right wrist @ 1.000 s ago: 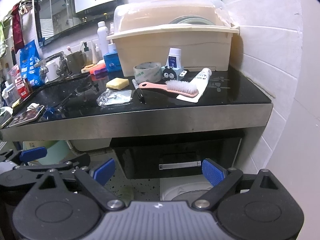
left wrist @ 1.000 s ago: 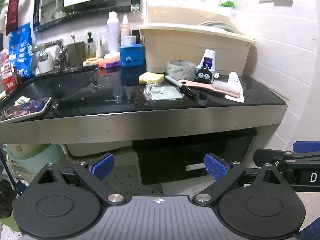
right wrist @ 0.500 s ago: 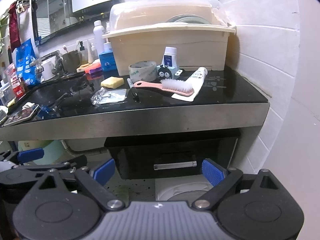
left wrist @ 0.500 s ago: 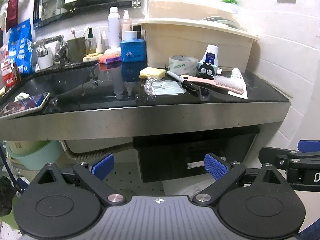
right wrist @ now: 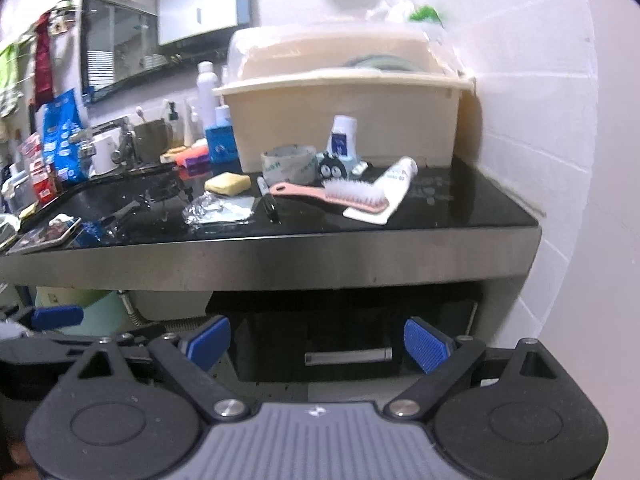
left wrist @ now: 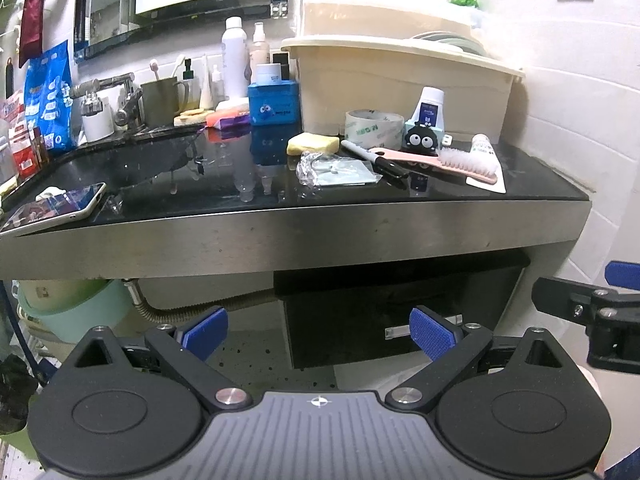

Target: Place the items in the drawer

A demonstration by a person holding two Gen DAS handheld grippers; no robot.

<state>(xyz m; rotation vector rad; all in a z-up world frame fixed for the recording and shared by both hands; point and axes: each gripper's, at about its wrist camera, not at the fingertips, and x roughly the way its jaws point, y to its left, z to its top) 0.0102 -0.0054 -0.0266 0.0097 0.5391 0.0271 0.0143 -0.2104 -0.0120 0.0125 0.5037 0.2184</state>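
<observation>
A black drawer with a metal handle sits shut under the steel-edged black counter; it also shows in the left wrist view as the drawer. On the counter lie a pink brush, a black marker, a yellow sponge, a tape roll, a white tube and a clear packet. My right gripper is open, level with the drawer front and short of it. My left gripper is open and empty, lower left of the drawer.
A beige dish rack fills the counter's back right. A sink with a tap, bottles, a blue tub and a phone lie to the left. A green basin and a hose sit under the counter. A white tiled wall closes the right side.
Both grippers have moved closer to the counter and drawer, which look larger now. The right wrist view has risen and is slightly blurred. Both stay open and empty.
</observation>
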